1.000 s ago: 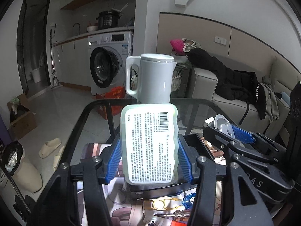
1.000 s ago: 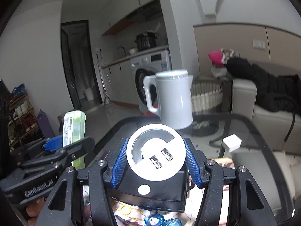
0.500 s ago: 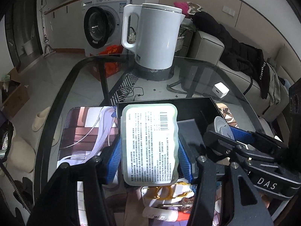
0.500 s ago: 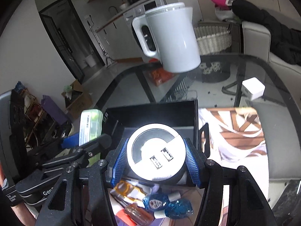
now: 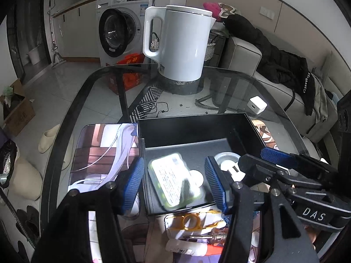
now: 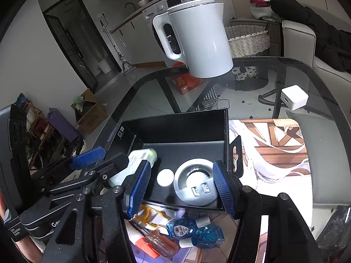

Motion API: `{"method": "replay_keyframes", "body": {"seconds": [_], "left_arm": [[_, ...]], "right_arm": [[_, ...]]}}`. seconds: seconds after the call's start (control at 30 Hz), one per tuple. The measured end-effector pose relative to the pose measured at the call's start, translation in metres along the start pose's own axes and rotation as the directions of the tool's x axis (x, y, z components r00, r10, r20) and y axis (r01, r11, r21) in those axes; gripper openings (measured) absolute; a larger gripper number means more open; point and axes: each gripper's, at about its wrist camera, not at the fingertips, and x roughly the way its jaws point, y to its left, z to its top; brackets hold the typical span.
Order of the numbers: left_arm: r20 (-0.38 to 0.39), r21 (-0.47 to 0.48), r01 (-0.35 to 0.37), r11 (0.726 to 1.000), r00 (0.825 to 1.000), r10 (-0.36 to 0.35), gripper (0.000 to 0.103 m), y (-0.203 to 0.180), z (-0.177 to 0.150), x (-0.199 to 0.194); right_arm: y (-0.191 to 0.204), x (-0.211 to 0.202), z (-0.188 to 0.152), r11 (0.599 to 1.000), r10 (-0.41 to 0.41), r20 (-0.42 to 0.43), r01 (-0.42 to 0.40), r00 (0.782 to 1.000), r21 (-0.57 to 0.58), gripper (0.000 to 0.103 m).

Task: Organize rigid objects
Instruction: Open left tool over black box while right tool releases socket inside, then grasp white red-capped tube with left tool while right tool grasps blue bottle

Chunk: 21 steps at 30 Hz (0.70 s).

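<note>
A black open box (image 5: 197,129) sits on the glass table. A pale green case with a printed label (image 5: 173,182) lies blurred on the box floor, under and between the pads of my left gripper (image 5: 174,184), which do not touch it. The jaws are opening. In the right wrist view a round white-and-grey USB hub (image 6: 195,182) rests in the box's near right corner beside a small white disc (image 6: 165,177). My right gripper (image 6: 181,188) straddles the hub with its jaws opening and its pads clear of it.
A white kettle (image 5: 184,43) stands at the table's far side, with a white charger cube (image 5: 256,105) to its right. In front of the box lie a yellow tool (image 5: 193,221), a screwdriver (image 6: 160,243) and two blue bottles (image 6: 193,230) on a printed mat (image 6: 274,149).
Both grippers tilted down over the box and let go. The green case and the round hub, held a moment ago, now lie inside the box.
</note>
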Motion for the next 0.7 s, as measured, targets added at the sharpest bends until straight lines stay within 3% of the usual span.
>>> {"method": "replay_keyframes", "body": {"seconds": [0.4, 0.7], "left_arm": [[0.005, 0.002, -0.003, 1.0, 1.0, 0.003, 0.062, -0.002, -0.012, -0.033], [-0.103, -0.044, -0.032, 0.999, 0.994, 0.027, 0.062, 0.002, -0.036, -0.027]], "right_arm": [[-0.005, -0.033, -0.009, 0.999, -0.033, 0.007, 0.034, 0.999, -0.041, 0.061], [-0.006, -0.04, -0.033, 0.995, -0.062, -0.068, 0.057, 0.996, -0.079, 0.061]]}}
